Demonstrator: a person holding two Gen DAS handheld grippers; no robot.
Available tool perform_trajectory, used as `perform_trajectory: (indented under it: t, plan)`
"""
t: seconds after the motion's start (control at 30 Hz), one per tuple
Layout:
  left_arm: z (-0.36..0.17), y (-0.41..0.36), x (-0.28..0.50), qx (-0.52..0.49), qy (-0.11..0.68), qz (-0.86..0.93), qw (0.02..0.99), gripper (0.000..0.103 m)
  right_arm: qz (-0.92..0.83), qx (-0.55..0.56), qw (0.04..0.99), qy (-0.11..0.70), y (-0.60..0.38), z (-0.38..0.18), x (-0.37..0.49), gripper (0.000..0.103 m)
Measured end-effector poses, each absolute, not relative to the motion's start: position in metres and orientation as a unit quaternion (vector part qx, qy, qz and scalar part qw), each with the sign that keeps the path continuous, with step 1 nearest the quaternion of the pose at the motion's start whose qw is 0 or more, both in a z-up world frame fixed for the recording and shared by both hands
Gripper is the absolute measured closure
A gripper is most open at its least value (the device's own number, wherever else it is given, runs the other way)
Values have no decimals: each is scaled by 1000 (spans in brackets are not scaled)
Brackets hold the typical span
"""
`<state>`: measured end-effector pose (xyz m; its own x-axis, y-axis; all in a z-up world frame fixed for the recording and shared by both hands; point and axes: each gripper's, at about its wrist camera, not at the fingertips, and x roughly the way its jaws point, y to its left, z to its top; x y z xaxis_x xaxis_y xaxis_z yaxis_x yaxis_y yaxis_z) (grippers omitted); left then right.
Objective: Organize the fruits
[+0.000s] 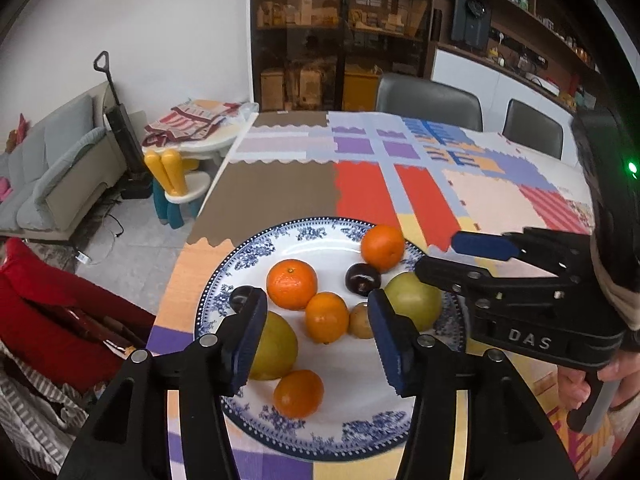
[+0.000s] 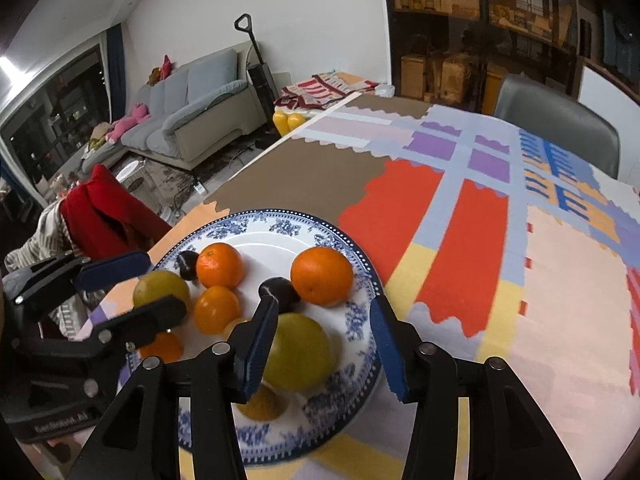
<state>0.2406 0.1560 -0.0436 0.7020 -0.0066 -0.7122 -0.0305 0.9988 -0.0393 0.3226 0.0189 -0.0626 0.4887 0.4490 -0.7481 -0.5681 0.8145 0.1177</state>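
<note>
A rectangular worktop [image 1: 280,184] is covered by a patchwork cloth [image 1: 424,196] of brown, red, purple, blue, pale pink, yellow and peach blocks with scalloped seams. The cloth lies flat over the whole surface that shows. A round white porcelain plate with a blue floral rim [image 1: 224,280] rests directly on the cloth near the worktop's near left corner, its rim close to the left edge. The plate sits partly over the peach, yellow and purple patches, with the brown and red blocks just beyond it.
</note>
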Motion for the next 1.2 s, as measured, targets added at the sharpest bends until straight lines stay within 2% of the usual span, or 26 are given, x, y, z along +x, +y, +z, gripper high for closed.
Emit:
perform_trajectory:
  t: [0.1, 0.3, 0.5, 0.87, 1.03, 1.2]
  plan:
    - [-33, 151, 229, -26, 375, 5, 927, 48, 288, -68, 869, 397, 8, -52, 309, 54]
    - [-11, 127, 202, -12, 350, -4, 937, 40, 263, -67, 889, 368, -23, -28, 273, 47]
    - [7, 106, 176, -10, 330, -7, 944, 26, 235, -69, 906, 346, -53, -6, 237, 44]
    - [25, 69, 126, 6, 292, -6, 956, 4, 178, -55, 932, 312, -102, 22, 174, 26]
    - [29, 56, 106, 10, 282, -8, 959, 1, 150, -44, 942, 297, -120, 26, 151, 17]
    - [32, 41, 84, 24, 268, -6, 963, 0, 124, -29, 948, 291, -138, 28, 124, 15]
